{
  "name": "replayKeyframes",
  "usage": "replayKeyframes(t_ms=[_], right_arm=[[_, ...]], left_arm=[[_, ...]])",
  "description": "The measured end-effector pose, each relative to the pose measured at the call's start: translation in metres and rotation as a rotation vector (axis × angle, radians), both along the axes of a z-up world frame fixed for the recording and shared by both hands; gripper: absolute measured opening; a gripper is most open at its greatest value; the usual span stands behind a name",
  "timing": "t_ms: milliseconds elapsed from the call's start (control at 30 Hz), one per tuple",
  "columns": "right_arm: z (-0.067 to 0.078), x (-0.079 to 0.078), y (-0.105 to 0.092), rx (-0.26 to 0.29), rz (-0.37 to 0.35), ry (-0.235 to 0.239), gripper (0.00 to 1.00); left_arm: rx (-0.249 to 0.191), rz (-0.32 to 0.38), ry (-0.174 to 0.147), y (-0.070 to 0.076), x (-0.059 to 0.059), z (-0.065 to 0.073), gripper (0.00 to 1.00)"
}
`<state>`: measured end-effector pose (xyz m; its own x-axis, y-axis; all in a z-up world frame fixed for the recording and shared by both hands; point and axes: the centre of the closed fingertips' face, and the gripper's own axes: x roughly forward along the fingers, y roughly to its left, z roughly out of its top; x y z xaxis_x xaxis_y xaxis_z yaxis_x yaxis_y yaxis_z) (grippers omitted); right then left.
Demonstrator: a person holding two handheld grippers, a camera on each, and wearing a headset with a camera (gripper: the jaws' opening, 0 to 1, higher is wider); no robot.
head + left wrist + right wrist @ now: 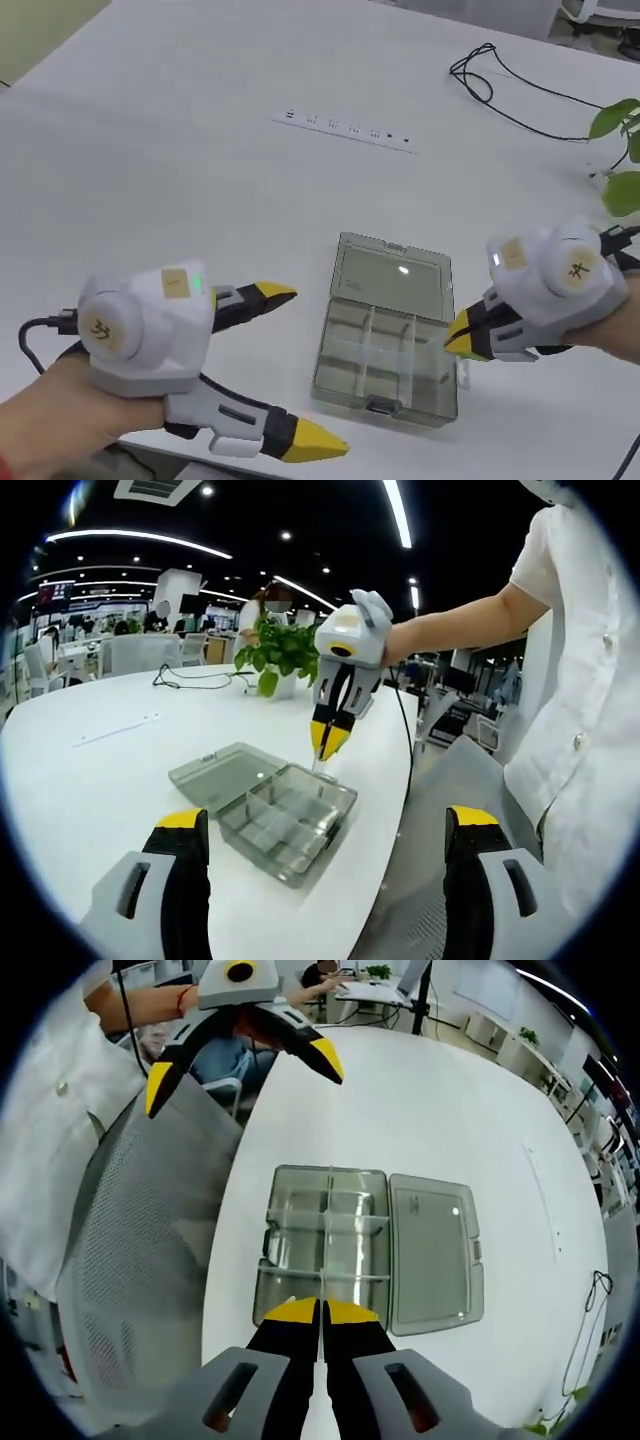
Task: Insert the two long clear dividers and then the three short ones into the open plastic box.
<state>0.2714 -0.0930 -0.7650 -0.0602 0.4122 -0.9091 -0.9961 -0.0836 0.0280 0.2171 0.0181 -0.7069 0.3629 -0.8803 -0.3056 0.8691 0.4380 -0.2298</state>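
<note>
The clear plastic box (352,397) lies open near the table's front edge, its lid (393,275) flat behind it. Clear dividers (325,1222) stand inside and split it into several compartments. My right gripper (462,338) is shut at the box's right rim, and a thin clear divider (457,374) seems to hang from its tips. The right gripper view has the shut tips (322,1310) right over the box (290,1250). My left gripper (300,367) hangs wide open left of the box, holding nothing. In the left gripper view, the box (285,815) sits beyond its spread jaws and the right gripper (328,742) is above it.
A white power strip (345,130) lies mid-table, with a black cable (500,90) and a potted plant (620,150) at the far right. The table edge runs just in front of the box. A grey mesh chair (140,1240) stands beside the table.
</note>
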Motion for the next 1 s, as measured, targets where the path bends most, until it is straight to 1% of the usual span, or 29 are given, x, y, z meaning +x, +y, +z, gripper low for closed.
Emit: replayKeyframes(t_ms=[133, 300, 467, 600, 700, 767, 1000], right_arm=[[-0.004, 0.001, -0.001, -0.005, -0.002, 0.011, 0.02], [-0.008, 0.002, -0.001, -0.006, -0.008, 0.012, 0.02], [-0.012, 0.002, -0.002, -0.008, -0.013, 0.015, 0.02], [-0.017, 0.002, -0.002, -0.012, -0.001, 0.017, 0.02], [-0.021, 0.003, -0.002, -0.01, -0.009, 0.034, 0.02], [-0.023, 0.003, -0.003, -0.005, -0.031, 0.056, 0.02], [-0.024, 0.002, -0.003, 0.015, -0.046, 0.077, 0.02]], left_arm=[[0.002, 0.002, 0.0, 0.0, 0.001, -0.001, 1.0], [-0.001, 0.006, 0.001, 0.0, 0.002, 0.0, 1.0], [-0.001, 0.007, 0.006, -0.001, 0.0, -0.001, 1.0], [0.0, 0.007, 0.007, 0.0, -0.002, -0.002, 1.0], [-0.001, 0.007, 0.006, 0.0, -0.002, -0.001, 1.0], [-0.003, 0.008, 0.006, 0.0, -0.003, -0.001, 1.0], [-0.004, 0.011, 0.008, 0.0, -0.004, -0.001, 1.0]])
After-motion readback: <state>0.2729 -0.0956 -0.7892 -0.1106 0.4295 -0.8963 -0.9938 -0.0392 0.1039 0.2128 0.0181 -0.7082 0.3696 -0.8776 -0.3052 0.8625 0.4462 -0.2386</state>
